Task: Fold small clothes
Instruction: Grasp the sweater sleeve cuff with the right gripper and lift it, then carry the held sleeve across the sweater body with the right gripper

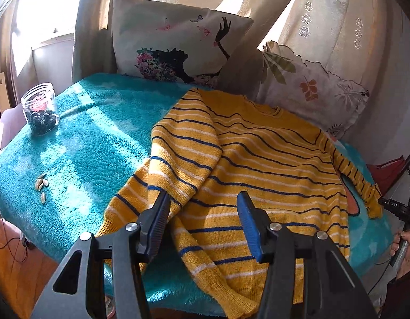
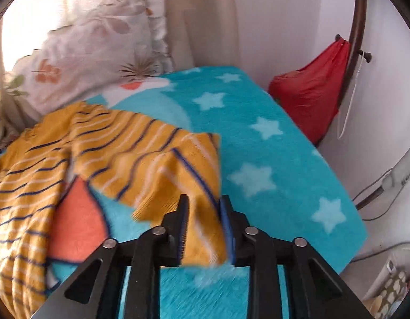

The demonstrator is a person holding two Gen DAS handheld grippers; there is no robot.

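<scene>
The right gripper (image 2: 204, 228) is clenching the sweater (image 1: 258, 164) sleeve (image 2: 162, 164) for folding, while the left gripper (image 1: 203, 212) is hovering released above it.

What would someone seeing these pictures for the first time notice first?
The yellow striped sweater spread over the teal blanket grabs the eye, one sleeve already folded across its body. The right gripper is shut on the other sleeve's cuff, while the left gripper hangs open above the hem. A glass jar stands at the blanket's far left.
</scene>
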